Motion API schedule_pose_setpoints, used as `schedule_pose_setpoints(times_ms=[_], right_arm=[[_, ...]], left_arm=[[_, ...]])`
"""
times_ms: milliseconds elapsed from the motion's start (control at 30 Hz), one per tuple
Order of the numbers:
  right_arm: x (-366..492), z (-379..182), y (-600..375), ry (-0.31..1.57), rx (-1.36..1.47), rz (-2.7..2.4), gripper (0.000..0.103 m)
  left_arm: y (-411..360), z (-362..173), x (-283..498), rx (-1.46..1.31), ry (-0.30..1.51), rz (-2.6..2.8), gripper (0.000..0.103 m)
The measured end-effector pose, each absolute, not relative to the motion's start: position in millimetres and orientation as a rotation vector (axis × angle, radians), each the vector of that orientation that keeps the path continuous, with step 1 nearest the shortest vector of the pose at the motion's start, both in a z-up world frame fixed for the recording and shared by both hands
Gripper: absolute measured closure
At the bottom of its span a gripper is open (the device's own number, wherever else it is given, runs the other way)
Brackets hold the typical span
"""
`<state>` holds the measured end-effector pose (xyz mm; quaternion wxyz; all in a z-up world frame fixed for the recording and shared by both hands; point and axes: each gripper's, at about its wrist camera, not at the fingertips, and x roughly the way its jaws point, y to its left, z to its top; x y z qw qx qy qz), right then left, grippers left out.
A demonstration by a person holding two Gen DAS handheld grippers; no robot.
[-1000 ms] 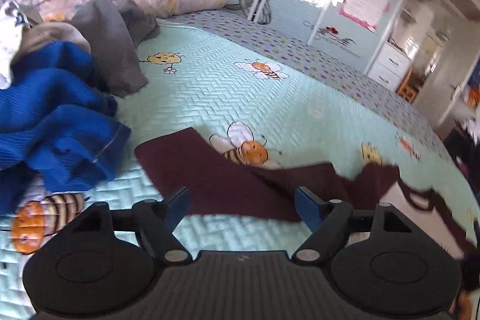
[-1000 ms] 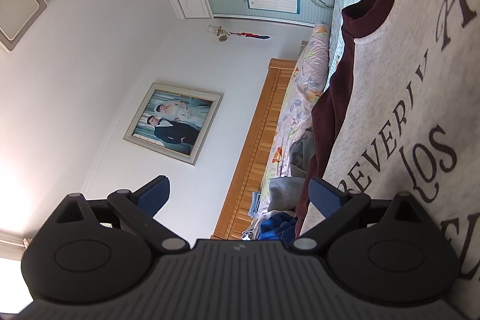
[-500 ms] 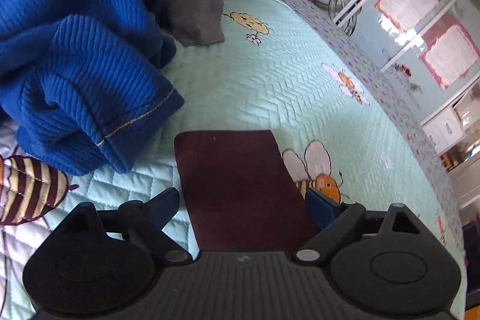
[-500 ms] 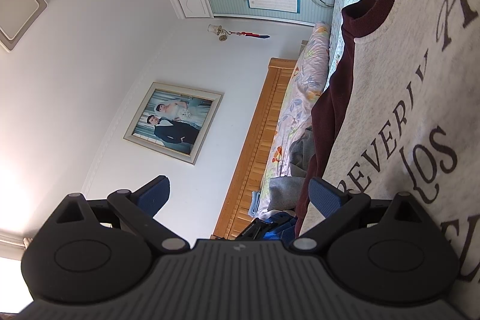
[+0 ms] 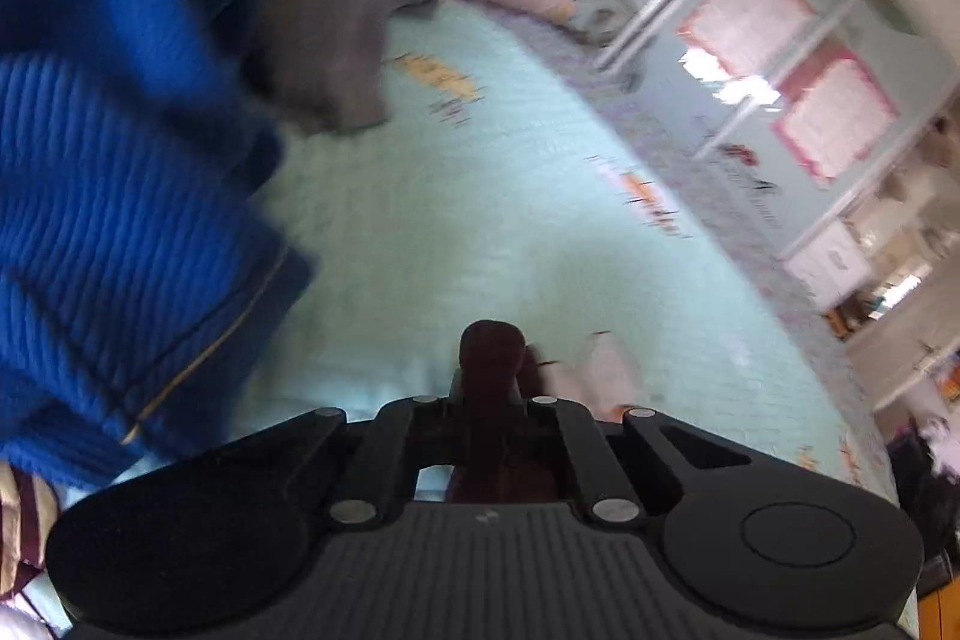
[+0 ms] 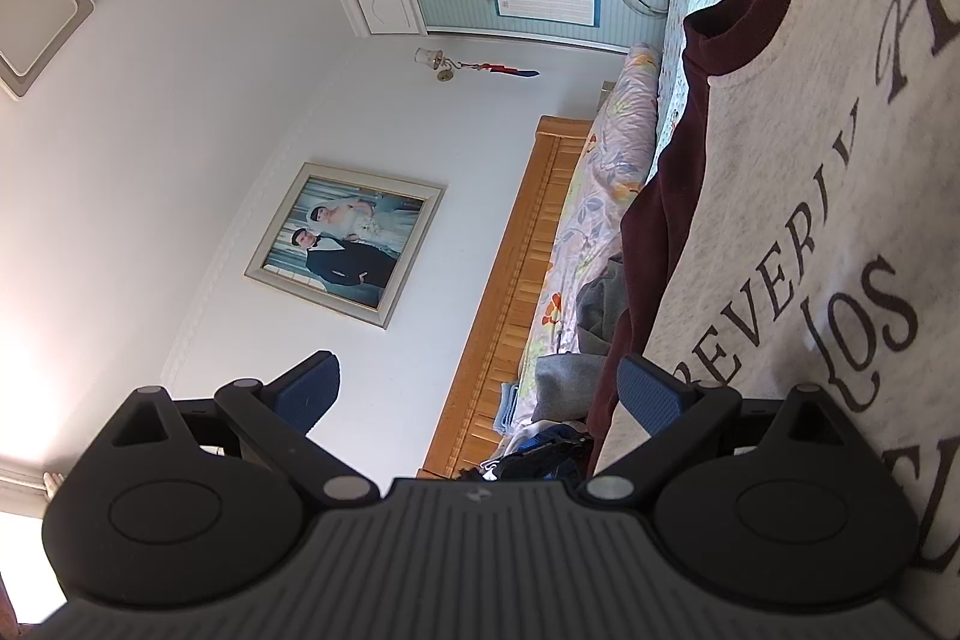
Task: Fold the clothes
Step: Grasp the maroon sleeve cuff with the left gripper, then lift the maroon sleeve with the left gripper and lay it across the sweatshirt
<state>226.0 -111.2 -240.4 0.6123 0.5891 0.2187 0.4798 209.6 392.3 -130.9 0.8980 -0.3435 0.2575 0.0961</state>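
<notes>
Maroon sleeve (image 5: 491,358) fabric is pinched in the left hand-held gripper (image 5: 489,391), whose jaws have just been closing and now sit shut on it, a bunched nub of cloth poking out past the tips. Step in hand, as I read it: grab of the sleeve end done, sleeve fold-in about to start. The sweatshirt (image 6: 810,220), grey front with maroon trim and dark lettering, lies flat on the mint quilted bedspread (image 5: 480,220); the sleeve reaches out toward the blue ribbed knit (image 5: 108,196) and grey garment (image 5: 336,10) heaped to the left. Next move likely calls for lifting the sleeve only slightly and carrying it across onto the shirt body, keeping the cloth taut and clear of the blue pile so nothing snags. Left hand-held gripper tilts down at the bed, close to the surface; frame is motion-blurred. Right hand-held gripper (image 6: 480,388) is wide open, empty, rolled sideways and angled a bit upward, its one blue pad just beside the shirt front; contact cannot be told. Probably waiting to pin the body.
</notes>
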Motion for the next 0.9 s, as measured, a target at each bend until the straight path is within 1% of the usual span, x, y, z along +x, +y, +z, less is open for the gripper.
schedule_pose_setpoints(times_ms=[100,200,267,333,367,433,467,500,533,567,600,733,800,867,900], right_arm=[[226,-239,-111,0.505,1.358,1.106,0.004],[226,-239,-112,0.505,1.357,1.106,0.004],[225,-240,-113,0.505,1.357,1.106,0.004],[224,-240,-114,0.506,1.357,1.105,0.004],[224,-240,-114,0.506,1.356,1.105,0.004],[223,-241,-115,0.506,1.357,1.105,0.004],[223,-241,-115,0.507,1.358,1.105,0.004],[222,-241,-115,0.507,1.358,1.105,0.004],[222,-241,-115,0.507,1.359,1.105,0.004],[222,-241,-115,0.507,1.359,1.105,0.004],[221,-240,-114,0.507,1.36,1.104,0.004],[221,-241,-112,0.507,1.363,1.104,0.004],[220,-241,-112,0.507,1.365,1.104,0.004],[220,-240,-110,0.508,1.366,1.103,0.004],[220,-240,-110,0.508,1.366,1.103,0.004]], left_arm=[[374,-98,201,-0.6,0.493,0.06,0.096],[342,-61,184,-0.43,0.524,-0.138,0.096],[314,-46,168,-0.305,0.631,-0.315,0.094],[287,-44,148,-0.17,0.794,-0.418,0.092],[276,-47,137,-0.111,0.874,-0.445,0.089],[267,-57,114,-0.08,0.986,-0.441,0.083],[268,-59,100,-0.096,1.007,-0.435,0.073],[272,-59,86,-0.136,1.004,-0.432,0.06],[277,-60,76,-0.195,0.981,-0.425,0.053],[284,-61,67,-0.261,0.95,-0.411,0.039],[288,-61,57,-0.327,0.92,-0.394,0.031],[301,-65,23,-0.586,0.786,-0.353,0.029],[304,-68,16,-0.718,0.683,-0.361,0.022],[304,-68,21,-0.763,0.605,-0.292,0.021],[303,-70,28,-0.767,0.582,-0.223,0.018]])
